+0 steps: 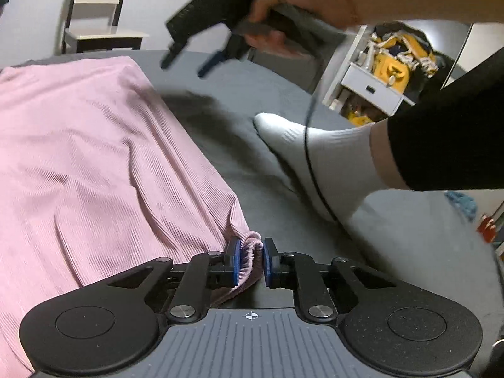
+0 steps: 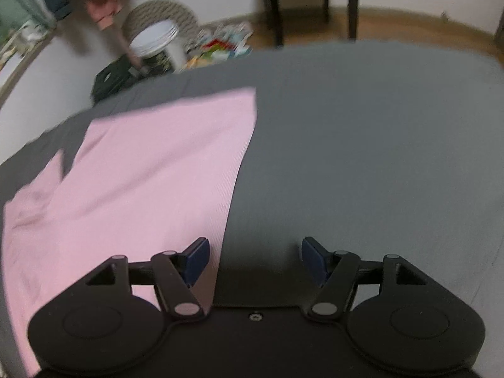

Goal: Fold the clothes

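L gripper (image 1: 250,260): blue pads pinched tight on a bunched corner of the pink ribbed garment (image 1: 94,157); how much cloth sits behind the pads is hidden by the gripper body. Garment lies flat on the dark grey bed sheet (image 1: 409,236), spreading ahead and to the left of the L gripper; its left part is cut off by frame edge. R gripper (image 2: 255,260): fingers spread wide, nothing between them, held above the sheet, garment's straight edge running under its left finger. In the L view the R gripper is blurred, held in a hand (image 1: 299,3) up ahead. Foot in a grey sock (image 1: 308,154) rests on the sheet ahead-right, a black cable (image 1: 310,163) crossing it. Chair (image 1: 100,15) beyond the bed, top cut off. Floor clutter in the R view too blurred to identify.
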Motion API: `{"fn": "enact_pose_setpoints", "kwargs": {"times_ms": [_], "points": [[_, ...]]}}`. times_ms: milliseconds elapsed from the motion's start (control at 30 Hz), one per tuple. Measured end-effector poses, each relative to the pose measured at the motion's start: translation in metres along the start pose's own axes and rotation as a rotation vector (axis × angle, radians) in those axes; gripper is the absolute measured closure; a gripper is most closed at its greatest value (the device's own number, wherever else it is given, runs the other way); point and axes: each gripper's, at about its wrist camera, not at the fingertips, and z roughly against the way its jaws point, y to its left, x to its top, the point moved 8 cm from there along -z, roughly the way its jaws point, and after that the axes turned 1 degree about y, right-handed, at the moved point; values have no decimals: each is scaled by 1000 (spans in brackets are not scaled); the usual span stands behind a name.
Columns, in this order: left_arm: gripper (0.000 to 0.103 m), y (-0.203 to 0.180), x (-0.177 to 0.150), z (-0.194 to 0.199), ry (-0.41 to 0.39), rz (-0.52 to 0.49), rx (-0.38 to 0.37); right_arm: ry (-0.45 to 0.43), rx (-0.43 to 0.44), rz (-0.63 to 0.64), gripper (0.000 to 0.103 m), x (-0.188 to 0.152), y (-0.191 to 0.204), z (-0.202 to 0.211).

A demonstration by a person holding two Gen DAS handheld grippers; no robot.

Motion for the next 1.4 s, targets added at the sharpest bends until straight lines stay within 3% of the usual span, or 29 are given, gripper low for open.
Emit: {"fn": "enact_pose_setpoints", "kwargs": {"times_ms": [133,200,367,467,600,700,800,1033,1200,1400], "points": [[89,-10,-3,4,-4,-19,-53,-103,-5,27,41,43,-3,-21],[89,-12,-4,3,2,-33,-49,-116,23,0,57,55,-6,-39],[89,-9,-4,-2,19,-30,-51,-198,130,-123,59,66,-13,-69],[89,-9,-3,-2,17,-14,-60,-221,184,-130,99,68,-5,-75],[89,-8,1,0,-7,16,-70,-231,148,-85,100,70,11,-79],[89,-8,6,13,-65,38,-63,-282,129,-114,100,81,13,-63],[89,-6,12,33,-138,66,-26,-309,131,-58,100,91,30,-37],[89,-4,20,85,-235,105,42,-306,210,89,101,101,137,10],[89,6,15,140,-364,235,114,-272,281,201,101,96,236,13],[89,30,-35,202,-494,460,258,-215,341,319,101,76,350,1]]}}
